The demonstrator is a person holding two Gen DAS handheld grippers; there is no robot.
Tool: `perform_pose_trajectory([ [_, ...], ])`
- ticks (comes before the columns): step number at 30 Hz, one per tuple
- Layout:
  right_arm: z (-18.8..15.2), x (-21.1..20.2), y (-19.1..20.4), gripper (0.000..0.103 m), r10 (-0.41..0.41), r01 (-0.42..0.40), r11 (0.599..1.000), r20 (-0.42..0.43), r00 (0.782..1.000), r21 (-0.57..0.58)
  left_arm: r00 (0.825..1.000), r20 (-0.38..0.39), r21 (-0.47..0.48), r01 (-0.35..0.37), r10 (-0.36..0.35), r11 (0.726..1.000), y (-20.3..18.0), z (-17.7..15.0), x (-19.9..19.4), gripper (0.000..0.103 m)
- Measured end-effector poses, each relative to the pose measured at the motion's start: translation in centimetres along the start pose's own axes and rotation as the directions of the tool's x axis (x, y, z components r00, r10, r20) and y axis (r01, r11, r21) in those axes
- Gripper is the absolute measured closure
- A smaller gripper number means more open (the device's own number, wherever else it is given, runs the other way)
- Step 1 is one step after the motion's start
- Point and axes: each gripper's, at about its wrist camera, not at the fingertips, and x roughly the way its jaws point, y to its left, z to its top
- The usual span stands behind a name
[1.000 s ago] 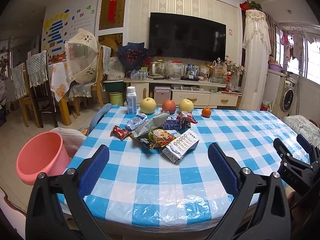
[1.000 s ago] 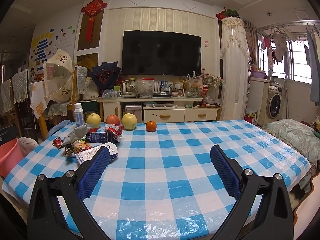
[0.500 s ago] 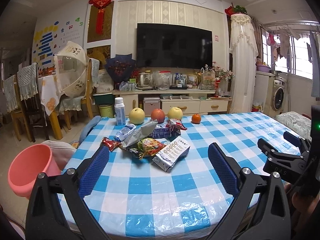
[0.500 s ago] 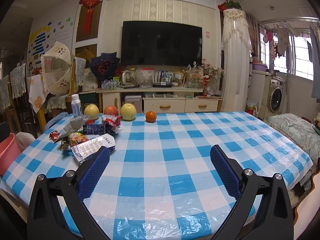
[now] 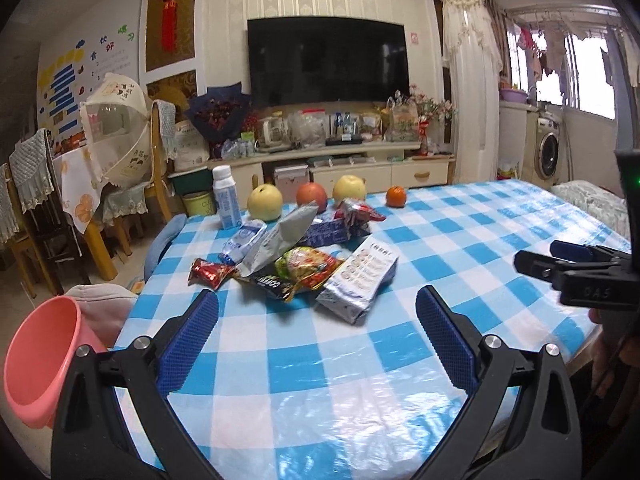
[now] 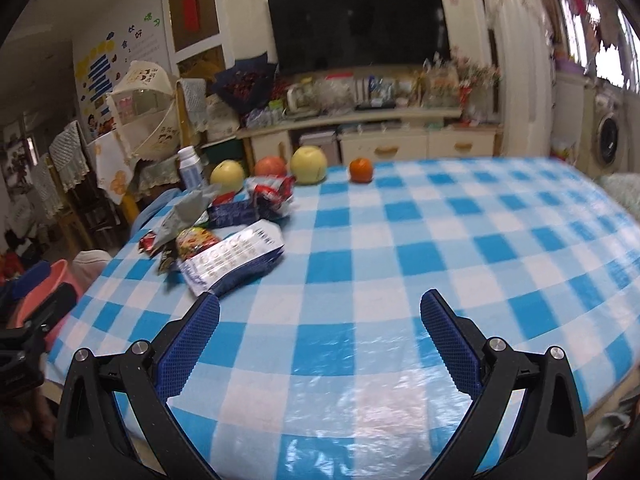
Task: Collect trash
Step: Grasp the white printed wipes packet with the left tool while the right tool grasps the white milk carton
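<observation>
Meanwhile, looking along the left gripper (image 5: 316, 334): hovering low over the near edge of the checked table (image 5: 460, 240), jaws spread wide and gripping nothing, aiming toward the heap of snack wrappers (image 5: 304, 256) lying ahead, well short of contact. Sitting nearest in that heap, the silver packet (image 5: 358, 280), probably the easiest first grab. Waiting below the table's left corner, the pink bin (image 5: 38, 354), tilted mouth-up, presumably placed there to receive the trash. Standing apart behind the heap, the fruit (image 5: 350, 188) and white bottle (image 5: 225, 202), likely not for binning.

Then, looking along the right gripper (image 6: 318, 338): likewise held fully open and empty above bare cloth, angling left toward the wrappers, its left finger (image 6: 188, 350) appearing just below the silver packet's corner, though actual closeness being hard to judge. Peeking in at the left edge, the bin's rim.
</observation>
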Motion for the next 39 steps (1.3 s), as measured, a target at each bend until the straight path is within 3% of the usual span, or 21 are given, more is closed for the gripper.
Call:
perform_pose_trajectory([
  [3, 0.3, 1.4, 0.2, 0.004, 0.078, -0.078, 0.997, -0.031, 0.996, 0.019, 0.998, -0.063, -0.022, -0.017, 0.016, 1.0, 1.9, 0.2, 2.3, 0.003],
  [7, 0.7, 3.7, 0.9, 0.004, 0.161, -0.158, 0.987, -0.081, 0.984, 0.041, 0.988, -0.147, -0.12, -0.071, 0.053, 0.99, 5.2, 0.7, 5.5, 0.003],
  [11, 1.1, 6.3, 1.2, 0.005, 0.248, -0.234, 0.966, -0.128, 0.96, 0.111, 0.986, -0.169, -0.243, -0.039, -0.002, 0.969, 7.9, 2.1, 7.9, 0.004],
  [15, 1.9, 8.6, 1.4, 0.008, 0.313, -0.289, 0.942, -0.141, 0.939, 0.168, 0.979, -0.187, -0.232, 0.041, -0.086, 0.972, 8.2, 4.1, 10.8, 0.004],
  [18, 2.3, 10.6, 1.6, 0.024, 0.36, -0.323, 0.923, -0.168, 0.918, 0.209, 0.97, -0.213, -0.216, 0.071, -0.118, 0.974, 8.5, 5.3, 13.5, 0.004],
  [21, 2.6, 12.3, 1.9, 0.025, 0.399, -0.35, 0.904, -0.186, 0.898, 0.247, 0.961, -0.234, -0.177, 0.106, -0.146, 0.978, 8.5, 6.2, 15.7, 0.004],
  [24, 3.0, 13.6, 2.4, 0.025, 0.412, -0.358, 0.896, -0.197, 0.889, 0.261, 0.952, -0.257, -0.134, 0.135, -0.166, 0.982, 8.5, 6.8, 18.0, 0.012],
  [26, 3.1, 14.5, 2.7, 0.025, 0.412, -0.353, 0.896, -0.208, 0.887, 0.269, 0.943, -0.285, -0.109, 0.145, -0.171, 0.983, 8.7, 7.1, 19.7, 0.029],
  [32, 3.3, 17.1, 3.3, 0.025, 0.383, -0.311, 0.911, -0.273, 0.882, 0.271, 0.917, -0.334, -0.056, 0.213, -0.22, 0.975, 8.6, 7.4, 23.3, 0.031],
  [36, 3.7, 17.7, 4.0, 0.024, 0.343, -0.289, 0.933, -0.286, 0.895, 0.213, 0.883, -0.405, -0.008, 0.257, -0.238, 0.966, 7.2, 6.9, 25.6, 0.031],
  [37, 3.8, 17.9, 4.0, 0.021, 0.334, -0.284, 0.937, -0.288, 0.898, 0.203, 0.867, -0.43, -0.005, 0.276, -0.252, 0.961, 6.7, 6.5, 26.1, 0.031],
  [39, 4.0, 18.0, 3.8, 0.019, 0.308, -0.263, 0.947, -0.288, 0.907, 0.183, 0.87, -0.441, 0.043, 0.265, -0.22, 0.963, 5.6, 6.0, 26.6, 0.031],
])
